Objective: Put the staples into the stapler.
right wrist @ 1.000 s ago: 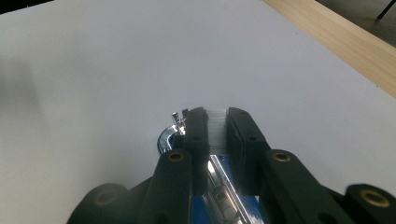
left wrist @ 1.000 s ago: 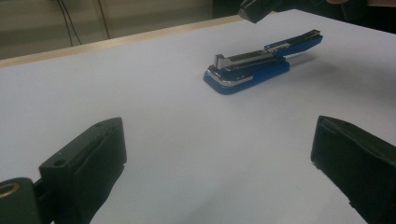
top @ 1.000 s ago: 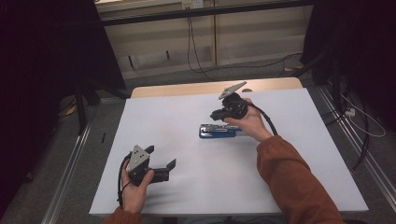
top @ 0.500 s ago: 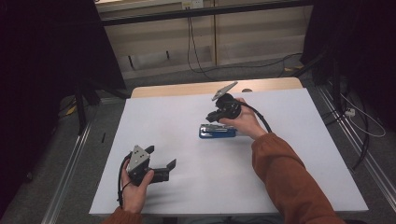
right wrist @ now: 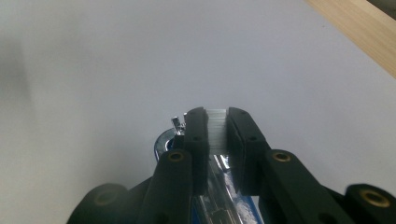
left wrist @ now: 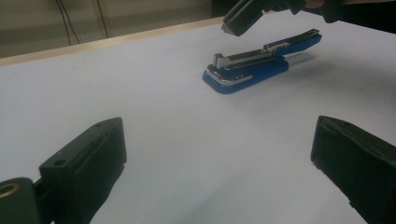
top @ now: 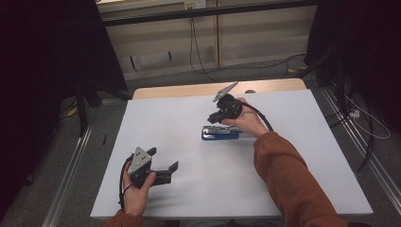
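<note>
The blue stapler (top: pixel 220 133) is lying flat near the middle of the white table (top: pixel 293 156), its lid raised so the metal staple channel is showing in the left gripper view (left wrist: pixel 261 60).

The right tool (top: pixel 217 115) is hovering just above the stapler's far end, tilted down toward it. In the right gripper view its two black jaws are pinching a pale, silvery strip of staples (right wrist: pixel 216 128) between the pads; the strip's lower part is running out of sight behind the jaws, and the stapler beneath is mostly covered by them, with a sliver of chrome and blue (right wrist: pixel 164 140) peeking out. Whether the strip is touching the channel is hard to make out. In the left gripper view the right tool (left wrist: pixel 243 18) is cut off by the top edge.

The left tool (top: pixel 165 170) is resting near the front left of the table, well apart from the stapler, its jaws spread wide with nothing between them (left wrist: pixel 219 172).
</note>
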`<state>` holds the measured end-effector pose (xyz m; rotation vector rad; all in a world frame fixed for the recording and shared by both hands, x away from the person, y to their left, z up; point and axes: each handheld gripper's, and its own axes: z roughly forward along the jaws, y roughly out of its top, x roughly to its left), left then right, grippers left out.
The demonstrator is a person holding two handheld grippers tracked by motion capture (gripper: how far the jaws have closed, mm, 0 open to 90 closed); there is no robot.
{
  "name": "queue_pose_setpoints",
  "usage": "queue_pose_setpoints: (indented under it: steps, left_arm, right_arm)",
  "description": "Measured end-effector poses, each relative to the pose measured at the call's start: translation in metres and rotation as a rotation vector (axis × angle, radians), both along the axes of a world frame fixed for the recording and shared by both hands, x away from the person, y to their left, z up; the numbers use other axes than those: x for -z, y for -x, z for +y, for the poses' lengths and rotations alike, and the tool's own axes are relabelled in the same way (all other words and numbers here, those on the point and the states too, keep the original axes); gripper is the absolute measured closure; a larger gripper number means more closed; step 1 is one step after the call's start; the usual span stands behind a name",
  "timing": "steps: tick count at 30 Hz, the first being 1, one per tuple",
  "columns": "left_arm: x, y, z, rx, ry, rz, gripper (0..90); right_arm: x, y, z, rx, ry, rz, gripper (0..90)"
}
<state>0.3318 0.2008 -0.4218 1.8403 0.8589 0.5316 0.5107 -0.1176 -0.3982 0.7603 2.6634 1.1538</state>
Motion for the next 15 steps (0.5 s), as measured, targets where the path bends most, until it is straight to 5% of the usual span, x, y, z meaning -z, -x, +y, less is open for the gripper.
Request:
queue_pose_setpoints:
  steps: [15]
  left_arm:
    - [-0.0002,0.0002,0.0002,0.001,0.001,0.001,3.5]
  right_arm:
    - [0.0044,0.0,0.0038,-0.115,0.018,-0.061,79.1]
